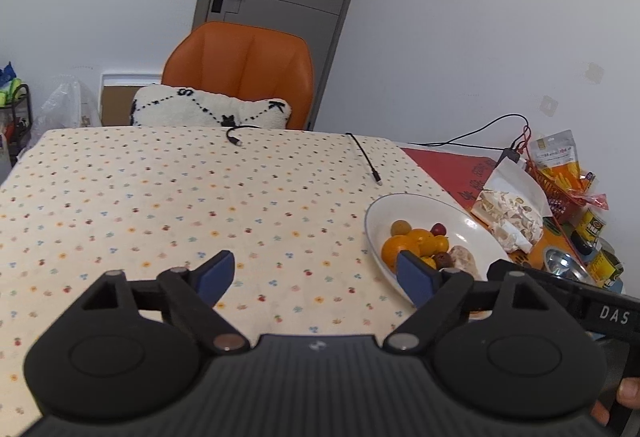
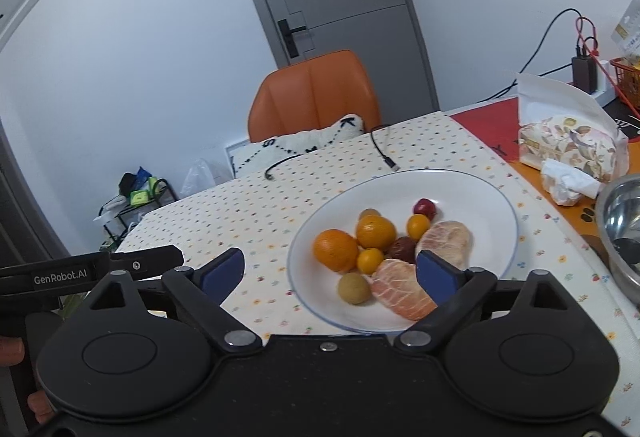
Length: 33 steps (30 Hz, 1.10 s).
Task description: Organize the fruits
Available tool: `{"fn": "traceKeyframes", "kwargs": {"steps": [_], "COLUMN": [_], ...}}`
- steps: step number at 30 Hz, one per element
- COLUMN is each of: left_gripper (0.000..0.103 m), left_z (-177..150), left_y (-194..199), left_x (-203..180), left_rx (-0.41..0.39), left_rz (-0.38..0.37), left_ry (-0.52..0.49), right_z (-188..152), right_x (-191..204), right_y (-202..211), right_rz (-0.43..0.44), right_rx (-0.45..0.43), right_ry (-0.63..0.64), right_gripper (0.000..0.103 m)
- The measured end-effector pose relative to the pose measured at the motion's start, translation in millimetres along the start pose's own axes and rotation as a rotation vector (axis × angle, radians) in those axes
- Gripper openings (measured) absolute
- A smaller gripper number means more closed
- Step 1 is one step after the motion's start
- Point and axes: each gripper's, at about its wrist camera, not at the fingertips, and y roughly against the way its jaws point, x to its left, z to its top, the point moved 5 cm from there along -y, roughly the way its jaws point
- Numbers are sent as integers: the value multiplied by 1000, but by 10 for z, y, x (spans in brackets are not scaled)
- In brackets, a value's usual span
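All fruit sits heaped on white plate (image 2: pixel 472 189), glossy ceramic w/ thin blue rim, right side of dotted tablecloth (image 1: pixel 160 197); none loose on cloth. Fits either a gathered pile or one awaiting sorting, can't tell which. Contents: round orange (image 2: pixel 335 249), smaller mandarin (image 2: pixel 375 231), peeled pomelo segs (image 2: pixel 402 293), pithy & matte, dark red jujube (image 2: pixel 425 207), dull green-brown longan (image 2: pixel 354 288). Left gripper (image 1: pixel 316 277) & right gripper (image 2: pixel 330 275): fingers wide apart, holding nothing. Steel bowl (image 2: pixel 620 221) far right.

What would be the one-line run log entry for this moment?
left gripper: open, empty | right gripper: open, empty | fruits: all on white plate | table: dotted cloth
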Motion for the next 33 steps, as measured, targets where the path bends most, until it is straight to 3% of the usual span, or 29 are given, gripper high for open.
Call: {"fn": "traceKeyframes", "kwargs": {"steps": [8, 33], "left_gripper": [97, 98], "left_z": [-8, -44], "left_y": [195, 775], "left_x": [159, 458], "left_rx": [7, -4], "left_rz": [62, 127], "left_ry": [2, 6], "right_z": [-16, -53], "right_x": [194, 629], "right_y": [37, 328], "right_rz": [22, 90], "right_rx": [9, 35], "right_ry": [21, 92], "right_gripper": [103, 103]}}
